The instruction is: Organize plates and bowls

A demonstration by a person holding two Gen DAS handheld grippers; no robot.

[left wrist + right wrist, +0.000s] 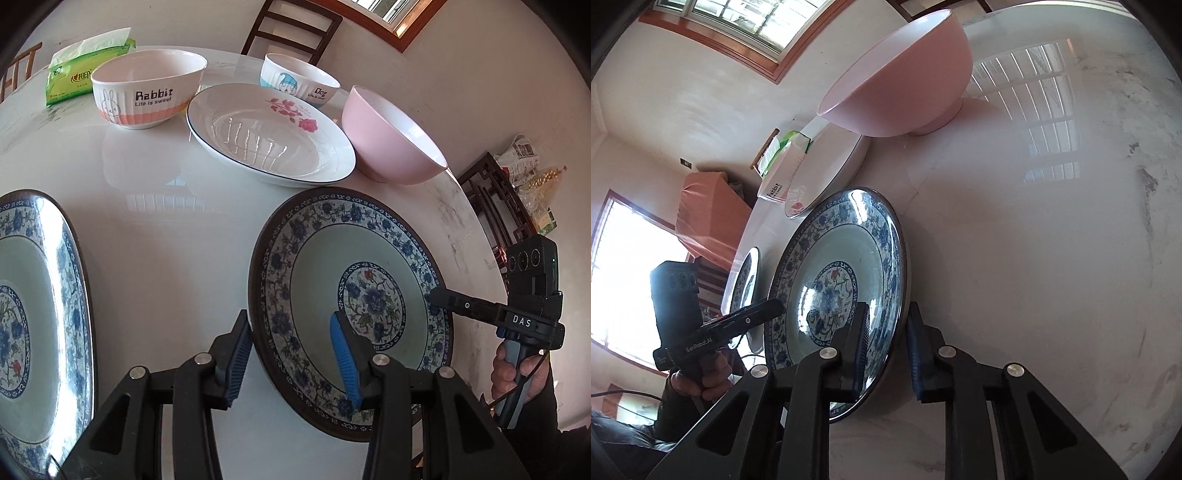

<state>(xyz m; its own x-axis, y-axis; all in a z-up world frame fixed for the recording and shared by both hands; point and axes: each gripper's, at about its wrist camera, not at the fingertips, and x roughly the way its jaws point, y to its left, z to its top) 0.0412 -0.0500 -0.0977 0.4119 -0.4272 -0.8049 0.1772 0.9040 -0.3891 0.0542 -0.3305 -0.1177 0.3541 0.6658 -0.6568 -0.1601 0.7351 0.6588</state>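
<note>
On the white surface [155, 229] before me lies a blue-patterned plate [369, 258], and both tools straddle its rim from opposite sides; my left gripper [291, 360] has one blue pad over the inside and one outside the near edge, fingers at a middling gap, not yet pinching, as far as I can see; my right gripper [886, 347] sits narrow around the far edge, its pads close on either side of the rim, though I cannot tell whether they press it. A second matching plate [40, 314] lies well to the left; a rose plate [273, 147], a pink bowl [391, 144], a rabbit bowl [147, 92] and a dog bowl [299, 79] stand behind. To do this well, I judge both grips should close squarely on the rim before lifting, level, so the glazed plate cannot slip or tilt; then carry it onto its twin.
</note>
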